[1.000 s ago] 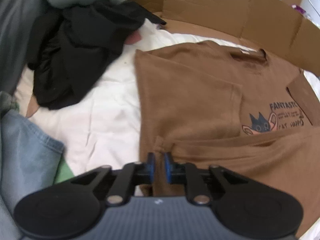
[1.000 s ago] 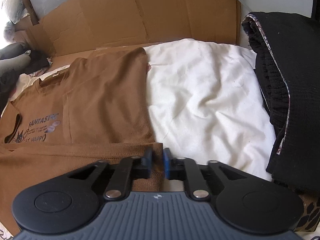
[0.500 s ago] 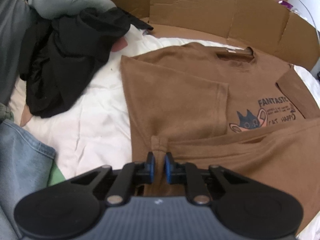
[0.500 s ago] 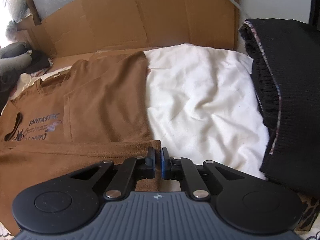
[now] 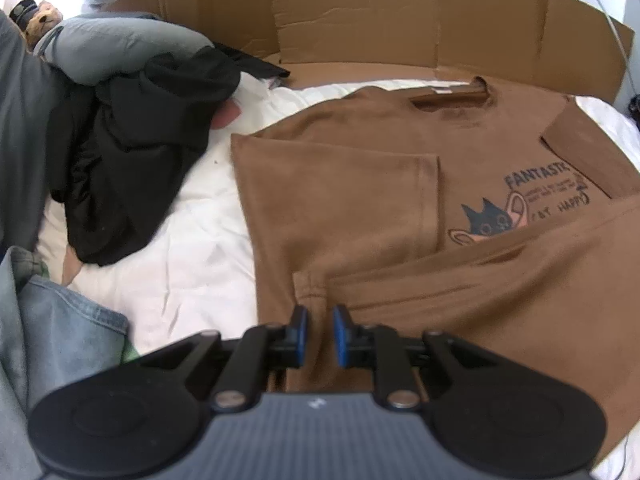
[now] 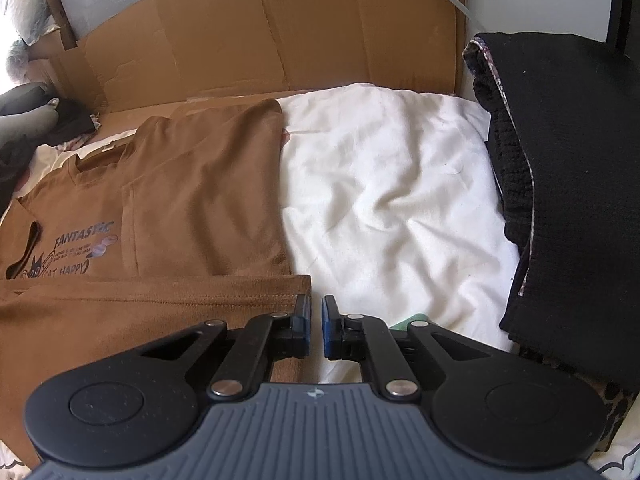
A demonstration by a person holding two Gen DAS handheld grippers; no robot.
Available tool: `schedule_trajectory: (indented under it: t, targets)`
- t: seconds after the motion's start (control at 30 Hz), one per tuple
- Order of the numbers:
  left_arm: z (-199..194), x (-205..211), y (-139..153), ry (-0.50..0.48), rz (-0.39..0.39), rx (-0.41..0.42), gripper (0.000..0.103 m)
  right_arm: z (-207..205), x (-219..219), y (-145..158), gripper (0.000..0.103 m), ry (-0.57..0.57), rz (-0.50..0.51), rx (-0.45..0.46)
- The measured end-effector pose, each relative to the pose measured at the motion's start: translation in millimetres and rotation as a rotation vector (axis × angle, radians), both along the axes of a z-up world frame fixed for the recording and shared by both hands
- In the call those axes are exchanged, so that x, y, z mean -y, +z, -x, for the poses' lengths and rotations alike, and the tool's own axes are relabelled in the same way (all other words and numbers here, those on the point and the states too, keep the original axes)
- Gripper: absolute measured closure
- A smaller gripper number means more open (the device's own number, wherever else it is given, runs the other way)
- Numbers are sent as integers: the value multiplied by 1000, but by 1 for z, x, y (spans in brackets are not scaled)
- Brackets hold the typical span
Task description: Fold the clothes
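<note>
Left wrist view only: a heap of black clothing at upper left, a grey pillow above it, and blue denim at lower left. Right wrist view only: a stack of folded black knit along the right edge, and bare white sheet filling the centre. Both views show the cardboard wall across the top. The brown T-shirt lies flat on the sheet, centre to right in the left view, left half in the right view. Both sleeves are folded inward and the hem is folded up, partly covering the cat print; the fabric is smooth, the collar towards the cardboard. Left gripper: jaws narrow and opening, with a bunched hem corner between the pads. Right gripper: jaws narrow, a small gap showing only sheet; the hem corner lies just beside its left finger.
</note>
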State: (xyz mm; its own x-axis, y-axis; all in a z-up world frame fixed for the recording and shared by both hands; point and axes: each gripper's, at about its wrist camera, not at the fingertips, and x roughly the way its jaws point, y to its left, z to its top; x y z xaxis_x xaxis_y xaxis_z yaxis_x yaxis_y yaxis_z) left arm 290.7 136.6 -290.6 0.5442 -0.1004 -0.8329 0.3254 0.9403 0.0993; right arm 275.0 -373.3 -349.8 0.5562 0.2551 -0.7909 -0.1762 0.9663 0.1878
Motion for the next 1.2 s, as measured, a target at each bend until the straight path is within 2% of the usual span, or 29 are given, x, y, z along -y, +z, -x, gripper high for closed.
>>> schedule_trajectory:
  t: [0.07, 0.23, 0.27, 0.3, 0.33, 0.47, 0.6, 0.77, 0.87, 0.93, 1.0, 1.17, 1.2]
  targets:
    - [-7, 0, -3, -4, 5, -13, 81, -1, -2, -1, 97, 7, -6, -2]
    - [-21, -6, -11, 43, 27, -51, 81, -7, -7, -5, 97, 20, -4, -6]
    - [-20, -8, -11, 53, 38, -55, 84, -8, -7, -5, 98, 14, -7, -7]
    - [-18, -9, -10, 57, 45, -50, 93, -7, -7, -4, 98, 11, -7, 2]
    - [-15, -11, -8, 59, 52, -44, 95, -6, -6, -2, 99, 9, -7, 12]
    - [2, -19, 5, 74, 92, -26, 98, 1, -2, 9, 103, 3, 30, 49]
    - [17, -32, 17, 102, 132, -27, 99, 8, 13, 22, 103, -31, 10, 63]
    - [26, -38, 18, 105, 145, -43, 99, 9, 23, 20, 103, -25, -56, 20]
    - [25, -40, 18, 115, 157, -38, 99, 5, 13, 14, 99, -2, -34, -2]
    - [22, -40, 18, 116, 159, -34, 99, 1, 7, 10, 73, 8, -17, -4]
    - [19, -38, 17, 111, 155, -29, 99, -3, 3, 6, 64, 1, -17, 5]
    - [15, -36, 20, 109, 159, -11, 99, -19, -6, -3, 65, 16, -28, -28]
    - [15, -36, 21, 109, 161, -5, 99, -20, -7, -5, 76, 24, -40, -37]
